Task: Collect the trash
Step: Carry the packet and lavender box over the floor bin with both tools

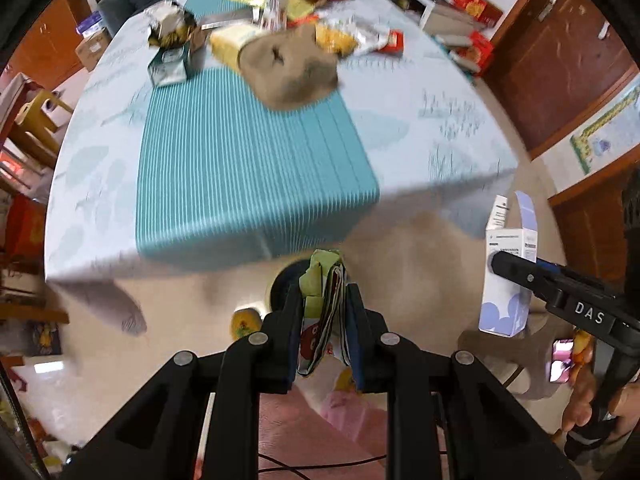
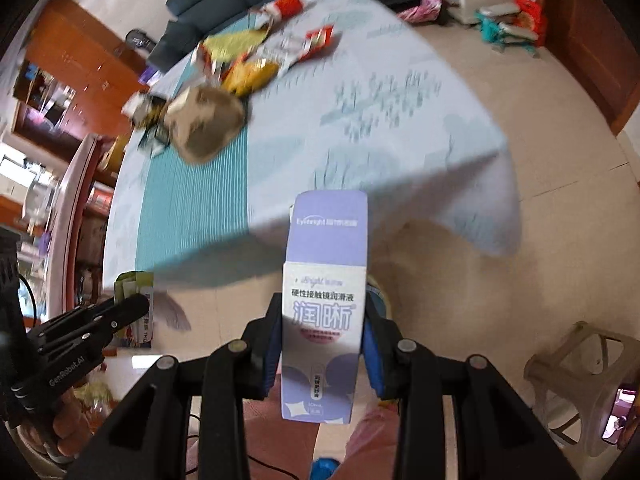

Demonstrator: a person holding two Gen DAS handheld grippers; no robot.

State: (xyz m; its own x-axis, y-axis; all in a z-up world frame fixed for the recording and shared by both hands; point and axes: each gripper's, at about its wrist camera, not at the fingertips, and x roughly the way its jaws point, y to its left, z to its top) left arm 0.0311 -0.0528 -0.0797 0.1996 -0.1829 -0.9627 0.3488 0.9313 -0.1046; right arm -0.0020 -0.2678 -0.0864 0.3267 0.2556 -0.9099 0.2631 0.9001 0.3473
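off the table's (image 1: 400,128) edge, left gripper (image 1: 325,300) is clamping a folded wrapper (image 1: 324,300); right gripper (image 2: 323,320) is gripping a lavender carton (image 2: 322,320).

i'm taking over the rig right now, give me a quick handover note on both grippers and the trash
Left gripper: shut on a folded green and red snack wrapper, off the table edge, over the floor.
Right gripper: shut on a lilac and white cardboard box, top flap open, also off the table.
Done: two pieces lifted off the table.
Left: drop both; then the heap at the far end of the pale blue tablecloth: crumpled brown paper bag, yellow, red and silver wrappers, small teal carton.
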